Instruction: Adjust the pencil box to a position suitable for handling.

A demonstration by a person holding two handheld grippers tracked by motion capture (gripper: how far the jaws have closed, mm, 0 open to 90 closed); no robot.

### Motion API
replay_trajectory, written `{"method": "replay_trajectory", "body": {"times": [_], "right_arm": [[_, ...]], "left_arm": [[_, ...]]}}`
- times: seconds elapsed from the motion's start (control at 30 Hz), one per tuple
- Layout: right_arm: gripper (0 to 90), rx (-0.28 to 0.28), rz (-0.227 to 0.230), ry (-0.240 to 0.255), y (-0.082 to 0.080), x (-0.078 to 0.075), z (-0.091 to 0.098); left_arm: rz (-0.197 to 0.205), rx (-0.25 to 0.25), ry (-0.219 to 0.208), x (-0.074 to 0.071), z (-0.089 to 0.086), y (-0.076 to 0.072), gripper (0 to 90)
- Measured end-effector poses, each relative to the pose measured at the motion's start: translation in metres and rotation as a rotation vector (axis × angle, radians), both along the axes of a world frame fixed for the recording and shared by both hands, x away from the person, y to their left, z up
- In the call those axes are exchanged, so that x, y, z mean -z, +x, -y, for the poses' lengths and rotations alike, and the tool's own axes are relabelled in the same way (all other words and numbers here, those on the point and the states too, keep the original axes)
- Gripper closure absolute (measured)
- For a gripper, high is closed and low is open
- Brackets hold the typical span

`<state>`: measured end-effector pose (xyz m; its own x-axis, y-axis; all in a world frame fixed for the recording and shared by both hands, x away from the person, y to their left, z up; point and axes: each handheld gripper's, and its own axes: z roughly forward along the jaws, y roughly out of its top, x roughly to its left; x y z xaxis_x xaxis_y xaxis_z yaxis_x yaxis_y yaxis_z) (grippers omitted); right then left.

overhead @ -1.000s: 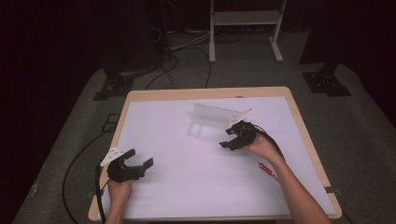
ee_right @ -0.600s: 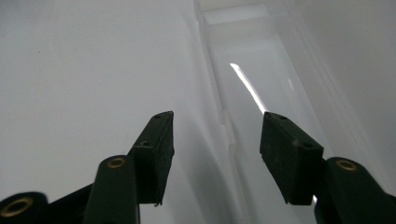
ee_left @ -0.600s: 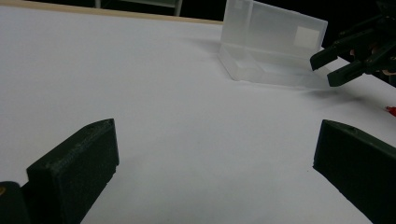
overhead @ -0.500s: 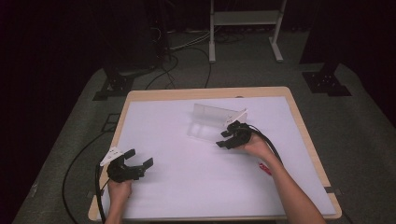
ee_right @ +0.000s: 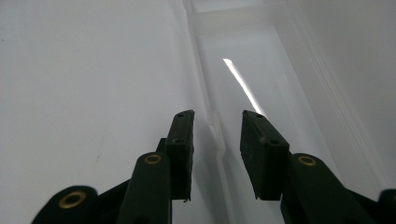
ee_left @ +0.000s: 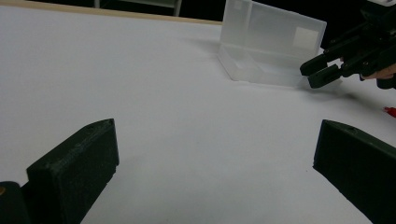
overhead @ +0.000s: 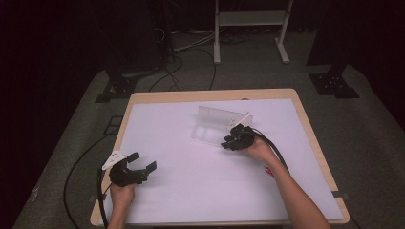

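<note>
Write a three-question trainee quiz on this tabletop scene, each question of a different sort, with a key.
1. True or false: the left gripper holds the clear plastic box.
2. Multiple choice: the right gripper has its jaws
A. astride the box's near wall, with a gap still showing
B. resting wide open on bare table
C. clamped on a red object
3. Short answer: what small thing lies on the white table by the right forearm?

Key
1. False. Its jaws stand wide open above bare table, far from the box.
2. A. The jaws have just been closing, with the wall's edge between them; the pads do not visibly press yet.
3. A small red object, too small to identify.
</note>
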<state>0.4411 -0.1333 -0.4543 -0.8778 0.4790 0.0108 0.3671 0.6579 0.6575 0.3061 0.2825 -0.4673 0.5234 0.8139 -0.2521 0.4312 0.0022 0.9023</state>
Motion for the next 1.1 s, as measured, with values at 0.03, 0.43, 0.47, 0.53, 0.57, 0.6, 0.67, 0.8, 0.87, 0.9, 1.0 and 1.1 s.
{"method": "replay_trajectory", "body": {"times": [0.03, 0.43, 0.47, 0.53, 0.57, 0.6, 0.67, 0.8, 0.87, 0.9, 1.0, 1.1], "right_arm": [[66.5, -0.001, 0.002, -0.001, 0.0002, 0.0001, -0.0001], [79.9, -0.011, -0.01, -0.026, 0.0006, 0.0047, -0.0029], [80.8, -0.008, -0.011, -0.025, 0.0008, 0.0047, -0.0025], [83.5, -0.009, -0.006, -0.021, 0.0016, 0.0044, -0.001], [83.6, -0.004, -0.01, -0.013, 0.0017, 0.0042, -0.0005], [83.7, -0.01, -0.005, -0.014, 0.0019, 0.0041, -0.0001], [84.2, -0.02, 0.007, -0.025, 0.0016, 0.0039, -0.0002], [85.4, -0.025, 0.015, -0.021, 0.0004, 0.0041, -0.0025], [85.5, -0.026, 0.015, -0.021, 0.0002, 0.0041, -0.0033], [85.6, -0.035, 0.023, -0.025, 0.0005, 0.0043, -0.0039], [86.0, -0.045, 0.034, -0.03, -0.0006, 0.0043, -0.0044], [86.2, -0.044, 0.037, -0.03, -0.0005, 0.0035, -0.0035]], "left_arm": [[-0.001, 0.0, -0.001, 0.0001, 0.0, 0.0001, 0.0], [0.002, 0.0, -0.006, -0.0002, -0.001, -0.0003, 0.0], [0.002, 0.0, -0.008, -0.0002, -0.0011, -0.0003, 0.0], [0.002, -0.003, -0.009, -0.0002, -0.0013, -0.0003, 0.0], [0.002, -0.003, -0.01, -0.0002, -0.0014, -0.0003, 0.0], [0.001, -0.004, -0.01, -0.0001, -0.0015, -0.0002, 0.0], [0.001, -0.005, -0.011, -0.0001, -0.0016, -0.0002, 0.0], [0.0, -0.006, -0.014, 0.0, -0.0012, 0.0, 0.0], [0.0, -0.005, -0.015, 0.0002, -0.0011, 0.0002, 0.0], [-0.001, -0.006, -0.015, 0.0001, -0.0012, 0.0001, 0.0], [-0.003, -0.006, -0.018, 0.0001, -0.0019, 0.0002, 0.0], [-0.003, -0.006, -0.017, 0.0001, -0.002, 0.0004, 0.0]]}}
